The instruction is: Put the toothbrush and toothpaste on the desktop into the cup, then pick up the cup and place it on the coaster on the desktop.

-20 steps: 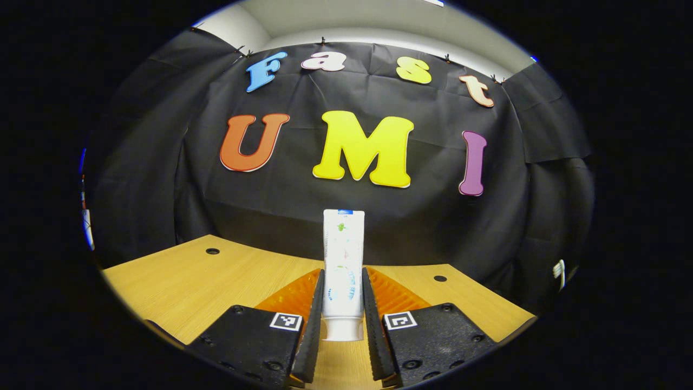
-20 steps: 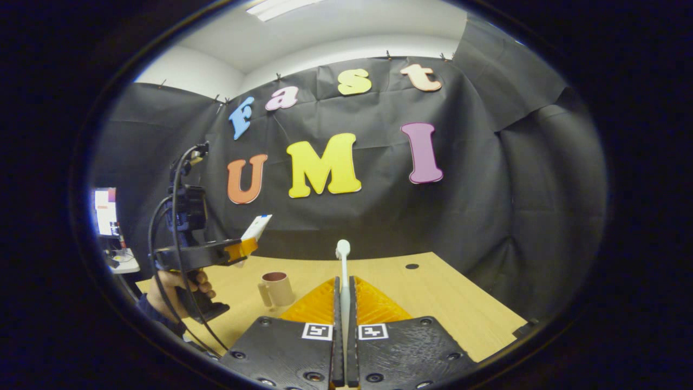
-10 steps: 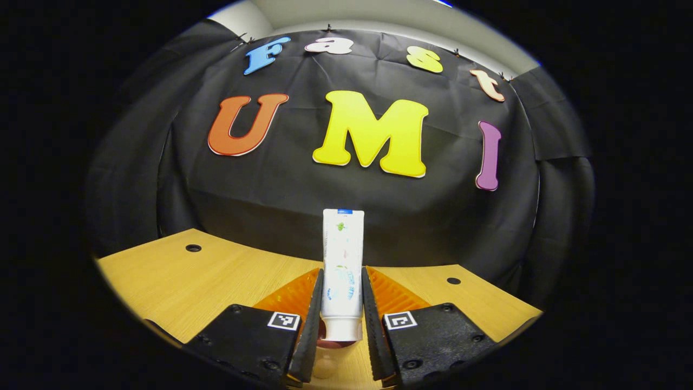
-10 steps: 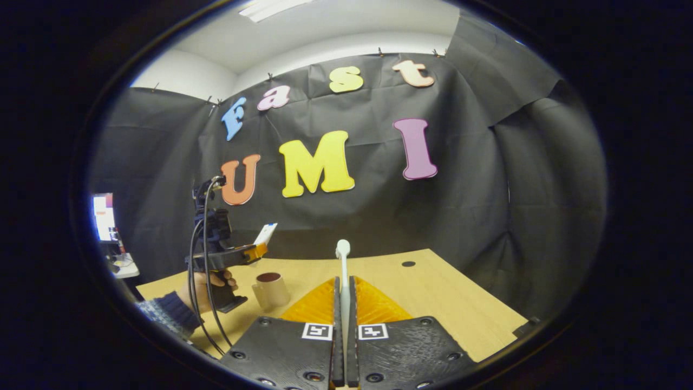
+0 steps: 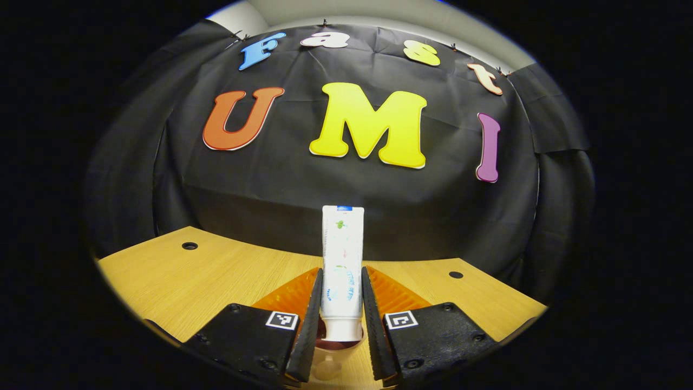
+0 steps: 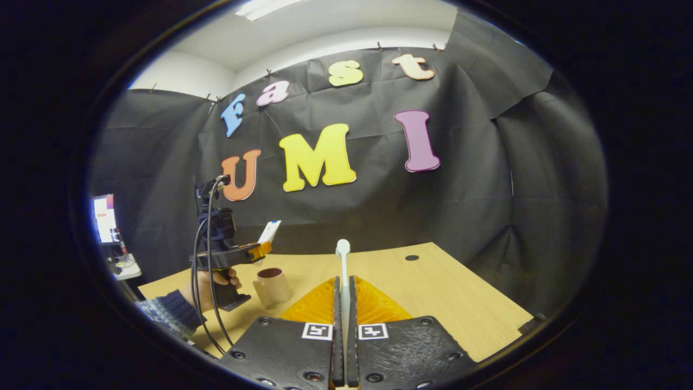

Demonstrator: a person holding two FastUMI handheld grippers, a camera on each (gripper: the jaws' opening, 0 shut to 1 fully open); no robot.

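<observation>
So, quick notes, one line per thing:

L gripper (image 5: 340, 325): my fingers were clamped on both sides of the toothpaste tube, low on its body; ribbed pads, rough moulded housings w/ square tag stickers.
Toothpaste (image 5: 342, 260): flat-sided plastic tube, white w/ small print, thin blue strip at the crimped end. Long axis ran straight along my fingers; crimped end pointed away from me toward the cloth wall, round white cap pointed back at me.
Cup (image 5: 338, 343): dark round mouth sat right under the cap, between my fingers; couldn't tell if cap touched the rim. From the right gripper view the cup (image 6: 272, 286) was a plain beige cylinder w/ dark inside, upright on the desk, just beside and below my L gripper (image 6: 259, 250).
R gripper (image 6: 345, 309): fingers were pressed together on the toothbrush handle, almost no gap.
Toothbrush (image 6: 342, 271): slim, smooth, pale stick; long axis ran forward along my fingers, rounded head end up and away from me, held above the desk.
Desk (image 6: 444, 292): light wood-grain top w/ small round holes.
Hand (image 6: 208, 284): gripped the L gripper's handle; knit patterned sleeve, black cables looped past it.
Far L: small lit screen (image 6: 104, 216), too small to make out.
</observation>
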